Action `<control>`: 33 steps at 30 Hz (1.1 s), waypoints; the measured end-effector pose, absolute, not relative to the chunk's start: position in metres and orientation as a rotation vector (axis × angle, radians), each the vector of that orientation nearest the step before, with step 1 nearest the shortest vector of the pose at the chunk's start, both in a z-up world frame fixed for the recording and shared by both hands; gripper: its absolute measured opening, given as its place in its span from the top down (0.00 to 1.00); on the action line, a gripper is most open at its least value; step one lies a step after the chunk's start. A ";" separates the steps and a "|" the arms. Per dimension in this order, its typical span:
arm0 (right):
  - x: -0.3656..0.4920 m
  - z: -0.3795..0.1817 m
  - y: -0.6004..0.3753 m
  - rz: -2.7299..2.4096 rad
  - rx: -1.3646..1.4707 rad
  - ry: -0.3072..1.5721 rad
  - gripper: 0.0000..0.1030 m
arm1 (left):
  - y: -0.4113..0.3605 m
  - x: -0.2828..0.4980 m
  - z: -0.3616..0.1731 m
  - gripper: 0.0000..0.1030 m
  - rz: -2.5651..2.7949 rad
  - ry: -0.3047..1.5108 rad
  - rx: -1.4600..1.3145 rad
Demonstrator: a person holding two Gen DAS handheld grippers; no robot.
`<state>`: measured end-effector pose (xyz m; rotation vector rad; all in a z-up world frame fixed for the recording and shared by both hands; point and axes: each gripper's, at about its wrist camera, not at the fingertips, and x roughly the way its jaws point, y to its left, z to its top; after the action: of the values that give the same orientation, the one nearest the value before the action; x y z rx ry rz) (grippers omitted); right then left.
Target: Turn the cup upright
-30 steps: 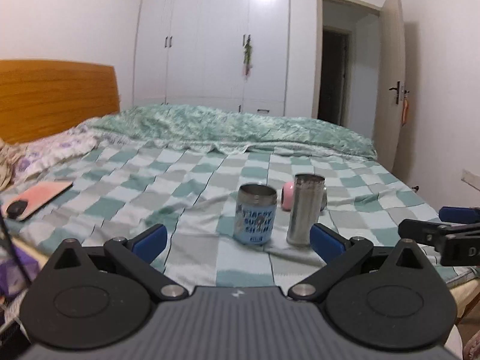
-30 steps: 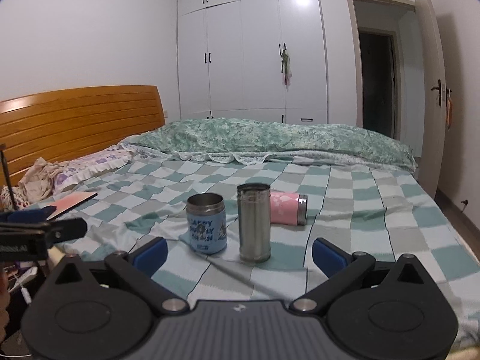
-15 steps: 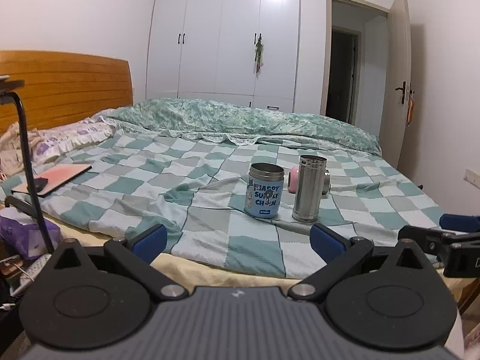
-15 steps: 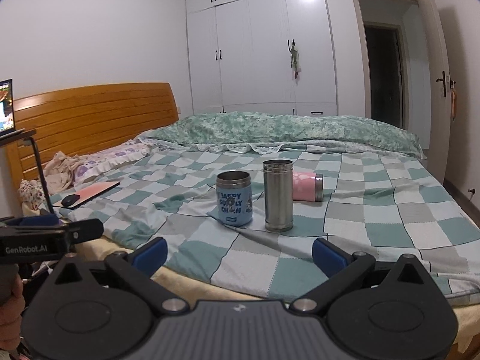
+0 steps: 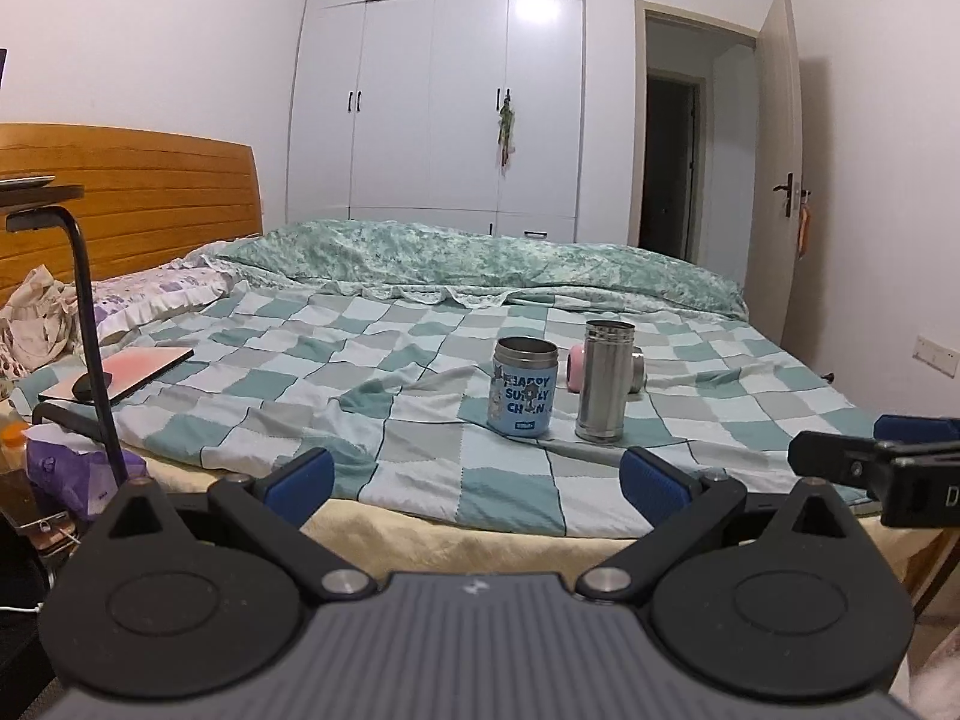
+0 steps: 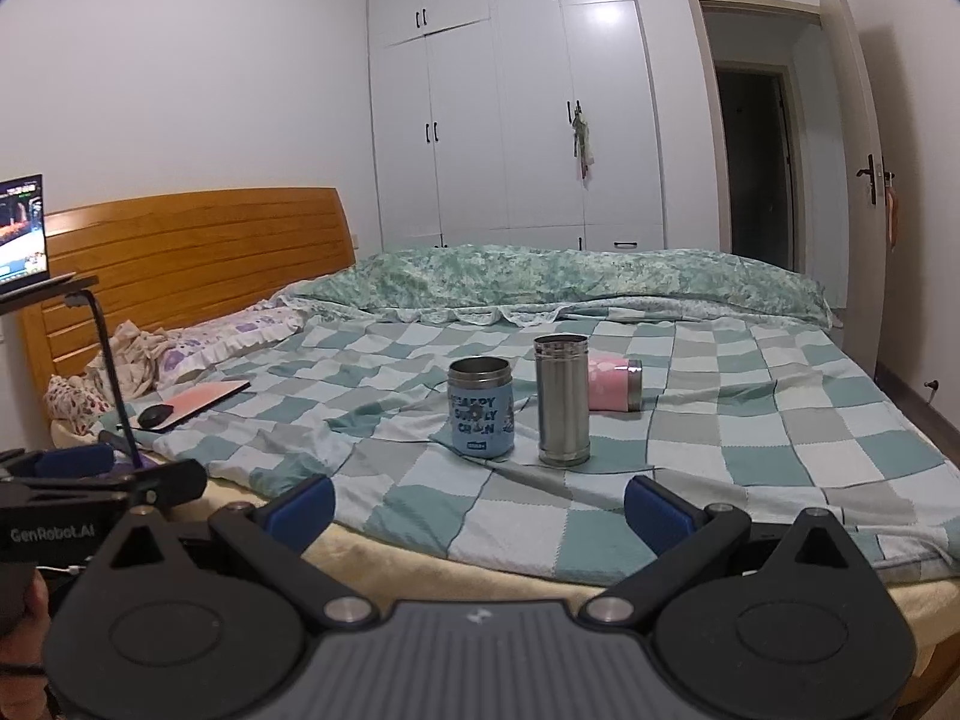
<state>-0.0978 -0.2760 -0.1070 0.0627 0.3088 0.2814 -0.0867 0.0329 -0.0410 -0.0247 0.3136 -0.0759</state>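
The left tongs are spread wide with nothing between their blue pads, held off the near edge of the bed and pointing across it. The right tongs are spread just as wide and hold nothing either; they sit beside the left pair, whose black body shows at the left edge of the right wrist view, as the right pair shows at the right edge of the left wrist view.

Past both sets of pads lies the checked teal-and-white bedspread. Three vessels stand close together on it, well apart from either tongs. The blue cup with printed lettering stands upright, mouth up. Just to its right the tall steel flask also stands upright. Behind the flask the pink cup lies on its side — its steel rim pointing to the right; in the left wrist view the flask hides most of it.

Farther out, a pink laptop with a dark mouse on it rests on the left part of the bed, near a pillow and the wooden headboard. A green quilt is bunched along the far side, with white wardrobes and an open door beyond — and a black stand rising at the left.
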 end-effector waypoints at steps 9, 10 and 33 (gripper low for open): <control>-0.111 -0.104 -0.283 0.269 0.083 0.291 0.00 | 0.036 -0.092 -0.034 0.00 -0.076 0.301 -0.054; -0.110 -0.104 -0.283 0.271 0.082 0.293 0.00 | 0.036 -0.092 -0.035 0.00 -0.078 0.305 -0.055; -0.111 -0.097 -0.277 0.303 0.058 0.267 0.00 | 0.036 -0.097 -0.028 0.00 -0.073 0.272 -0.043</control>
<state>-0.1110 -0.2770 -0.0972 0.0579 0.2667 0.3025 -0.0967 0.0361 -0.0278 -0.0429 0.2722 -0.0732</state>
